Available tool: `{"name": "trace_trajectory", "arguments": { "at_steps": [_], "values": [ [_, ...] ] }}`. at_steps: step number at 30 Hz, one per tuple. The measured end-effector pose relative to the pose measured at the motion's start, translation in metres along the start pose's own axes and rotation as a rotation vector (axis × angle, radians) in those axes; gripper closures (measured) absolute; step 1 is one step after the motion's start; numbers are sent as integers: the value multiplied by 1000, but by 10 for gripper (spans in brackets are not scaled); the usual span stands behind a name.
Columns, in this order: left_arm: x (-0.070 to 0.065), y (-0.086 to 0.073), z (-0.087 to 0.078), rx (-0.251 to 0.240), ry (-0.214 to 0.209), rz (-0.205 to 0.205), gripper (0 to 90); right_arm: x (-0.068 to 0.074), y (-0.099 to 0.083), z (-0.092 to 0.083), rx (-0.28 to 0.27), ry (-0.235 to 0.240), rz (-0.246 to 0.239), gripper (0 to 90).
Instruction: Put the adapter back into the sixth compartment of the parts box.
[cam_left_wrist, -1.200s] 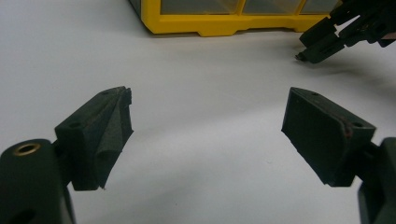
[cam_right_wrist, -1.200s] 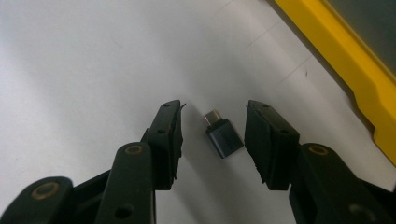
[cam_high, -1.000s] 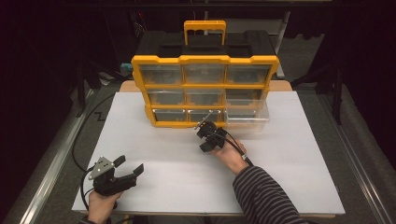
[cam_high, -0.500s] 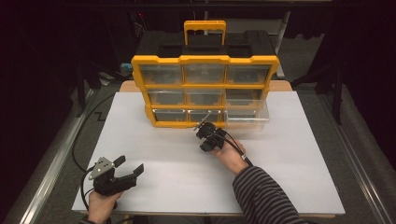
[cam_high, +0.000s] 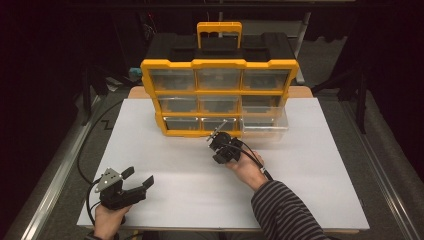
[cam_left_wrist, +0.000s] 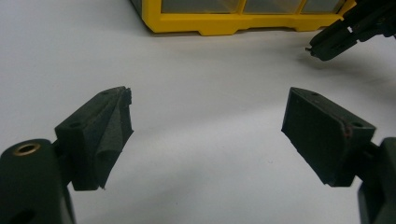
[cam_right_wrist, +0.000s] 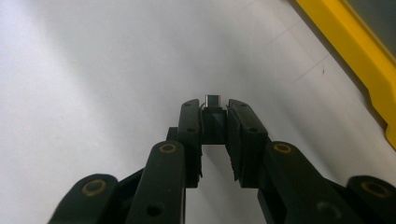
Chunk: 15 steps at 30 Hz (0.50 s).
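right tongs (cam_right_wrist: 215, 114) clamped on small metal-tipped connector (cam_right_wrist: 213, 101); left tongs (cam_left_wrist: 205, 130) apart, well away

No readable text, label or number anywhere — not even on the organizer (cam_high: 219, 95).

A white counter (cam_high: 310, 165) fills the middle of the high view. At its upper centre stands a yellow drawer organiser (cam_high: 220, 95) with an orange handle (cam_high: 218, 31) on top; its lower right clear drawer (cam_high: 265, 127) seems pulled out.
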<state>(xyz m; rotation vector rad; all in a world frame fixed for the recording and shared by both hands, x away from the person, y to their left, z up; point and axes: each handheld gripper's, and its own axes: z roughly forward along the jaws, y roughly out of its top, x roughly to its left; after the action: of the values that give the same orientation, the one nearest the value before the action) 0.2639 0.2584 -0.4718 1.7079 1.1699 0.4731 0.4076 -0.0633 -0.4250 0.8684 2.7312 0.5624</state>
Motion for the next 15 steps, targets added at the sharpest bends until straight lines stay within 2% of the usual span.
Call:
{"name": "trace_trajectory", "arguments": {
  "at_steps": [15],
  "values": [
    [0,0,0,0,4,-2,169,9,-6,-18,-59,37,-6,771]
  ]
}}
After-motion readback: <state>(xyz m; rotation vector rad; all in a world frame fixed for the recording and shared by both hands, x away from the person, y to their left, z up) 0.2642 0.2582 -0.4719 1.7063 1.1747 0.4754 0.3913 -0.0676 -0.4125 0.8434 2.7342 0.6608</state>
